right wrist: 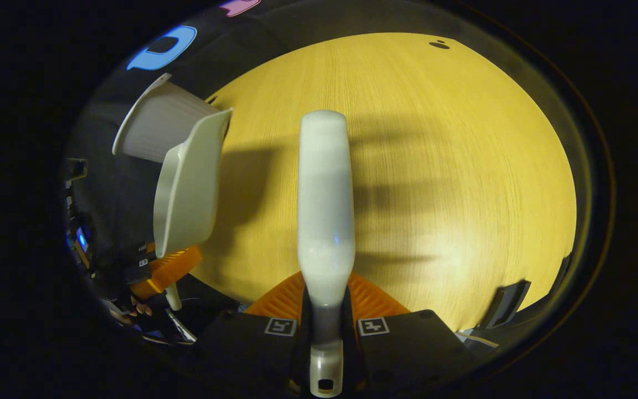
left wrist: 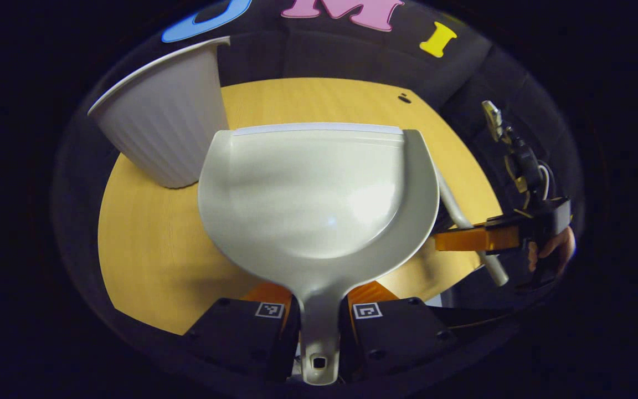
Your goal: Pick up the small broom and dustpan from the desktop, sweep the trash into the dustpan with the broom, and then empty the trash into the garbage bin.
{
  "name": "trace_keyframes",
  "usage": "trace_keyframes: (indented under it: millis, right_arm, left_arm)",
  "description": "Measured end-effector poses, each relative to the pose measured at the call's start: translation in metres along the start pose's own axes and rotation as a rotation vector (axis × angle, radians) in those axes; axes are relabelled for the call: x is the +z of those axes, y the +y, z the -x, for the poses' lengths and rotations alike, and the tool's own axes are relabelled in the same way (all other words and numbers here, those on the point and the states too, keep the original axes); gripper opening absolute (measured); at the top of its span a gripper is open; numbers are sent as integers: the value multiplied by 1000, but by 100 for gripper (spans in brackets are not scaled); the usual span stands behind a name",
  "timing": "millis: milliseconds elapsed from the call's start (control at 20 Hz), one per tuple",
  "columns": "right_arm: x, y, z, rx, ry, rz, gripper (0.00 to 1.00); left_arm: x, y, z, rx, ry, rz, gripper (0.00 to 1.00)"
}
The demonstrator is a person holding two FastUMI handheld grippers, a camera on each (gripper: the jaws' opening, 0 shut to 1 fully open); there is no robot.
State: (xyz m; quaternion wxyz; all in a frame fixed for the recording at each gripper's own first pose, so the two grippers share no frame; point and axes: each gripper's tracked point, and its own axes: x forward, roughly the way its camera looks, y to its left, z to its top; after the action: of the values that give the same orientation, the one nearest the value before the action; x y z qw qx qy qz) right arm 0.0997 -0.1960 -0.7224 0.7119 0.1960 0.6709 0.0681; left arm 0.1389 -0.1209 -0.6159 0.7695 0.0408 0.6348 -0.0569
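Nearest, left gripper (left wrist: 319,318): fingers pressed together on the stem handle of a pale grey plastic dustpan (left wrist: 319,194), held above the wooden desktop (left wrist: 153,255) with its flat lip pointing at the far edge; pan interior smooth, no trash visible in it. Seen edge-on in the right gripper view (right wrist: 186,188), raised clear of the desktop's left edge.

Right gripper (right wrist: 327,316): fingers clamped on the narrow neck of a white plastic small broom (right wrist: 324,205), its long body pointing toward the far edge; bristles not discernible. Seen from the left gripper view (left wrist: 482,239), just beside the dustpan's right rim, over the right edge of the desktop.

Farther, white ribbed plastic garbage bin (left wrist: 166,116), near the far left corner, just beyond the dustpan's left shoulder; touching or apart, cannot tell.

Farthest, small dark spot (left wrist: 405,98) near the far edge; trash or a mark, cannot tell.

Risks, as judgement: pan tilted before its lip passes the bin rim, spilling anything aboard onto the desktop; pan shoulder knocking the light bin over, being so close; pan twisting about the slim stem, both fingers gripping only that narrow part. Obstruction: broom and right gripper close at the pan's right side, liable to collide on any rightward swing.
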Motion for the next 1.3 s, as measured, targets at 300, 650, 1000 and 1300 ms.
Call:
trace_keyframes:
  millis: [300,650,1000,1300]
  right_arm:
    - [8,10,-22,-84,57,11,26]
    - [13,12,-35,-123,90,9,29]
    - [14,18,-2,-81,26,-5,63]
    - [19,27,73,-34,-192,-19,100]
  left_arm:
    - [-7,7,-17,0,102,111,29]
    - [-4,11,-15,42,177,151,29]
    - [0,1,-5,-9,159,138,85]
    - [9,-12,63,-99,37,160,87]
